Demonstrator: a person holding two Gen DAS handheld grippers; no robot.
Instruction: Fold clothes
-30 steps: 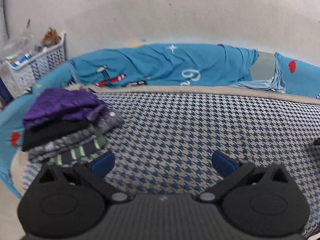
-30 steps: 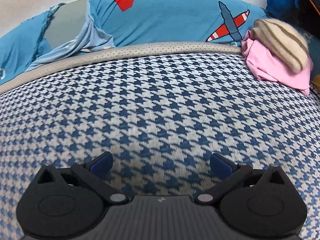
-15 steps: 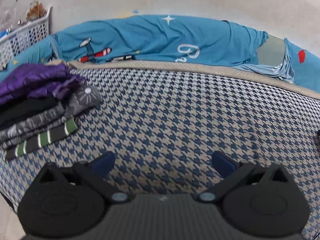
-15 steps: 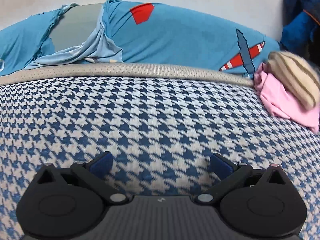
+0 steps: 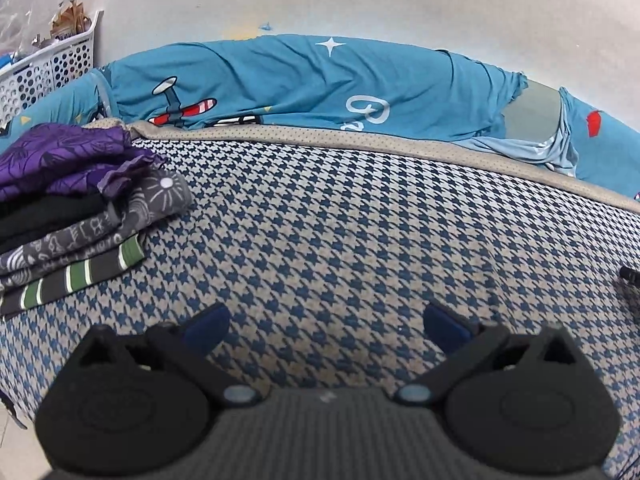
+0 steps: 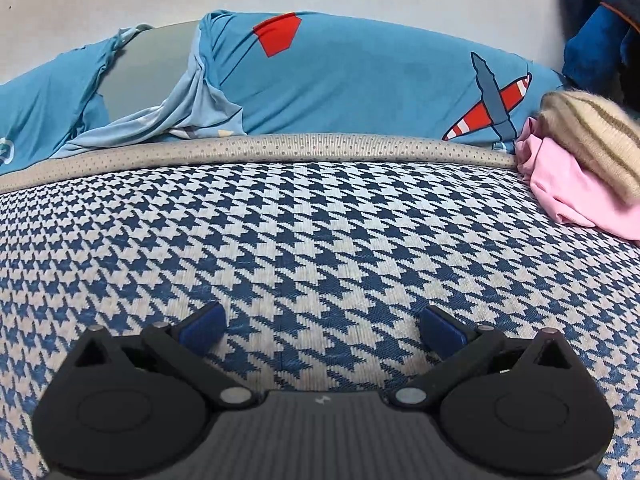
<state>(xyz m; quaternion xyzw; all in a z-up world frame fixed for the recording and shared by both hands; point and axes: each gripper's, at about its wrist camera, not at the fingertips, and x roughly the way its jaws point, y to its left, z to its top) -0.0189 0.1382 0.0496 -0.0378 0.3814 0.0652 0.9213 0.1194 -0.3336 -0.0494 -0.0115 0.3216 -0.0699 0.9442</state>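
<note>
Clothes are in two spots here. On the left side of the houndstooth mattress point(image 5: 340, 240) there's a neat folded stack point(image 5: 76, 204): purple piece on top, then black, a grey patterned one, and a green-striped one at the bottom. Over on the far right edge sits an unfolded pile, a pink garment point(image 6: 572, 192) with a fuzzy beige striped knit point(image 6: 592, 136) resting on it.

The left gripper point(image 5: 326, 326) hangs over the bare middle of the mattress, jaws spread wide, nothing in them. Same deal with the right gripper point(image 6: 322, 326): released, fingers apart, just above the checked fabric, well apart from the pink pile.

Behind it all a blue airplane-print sheet point(image 6: 360, 80) is bunched along the wall, and a white perforated basket point(image 5: 44, 72) sits in the back left corner.
</note>
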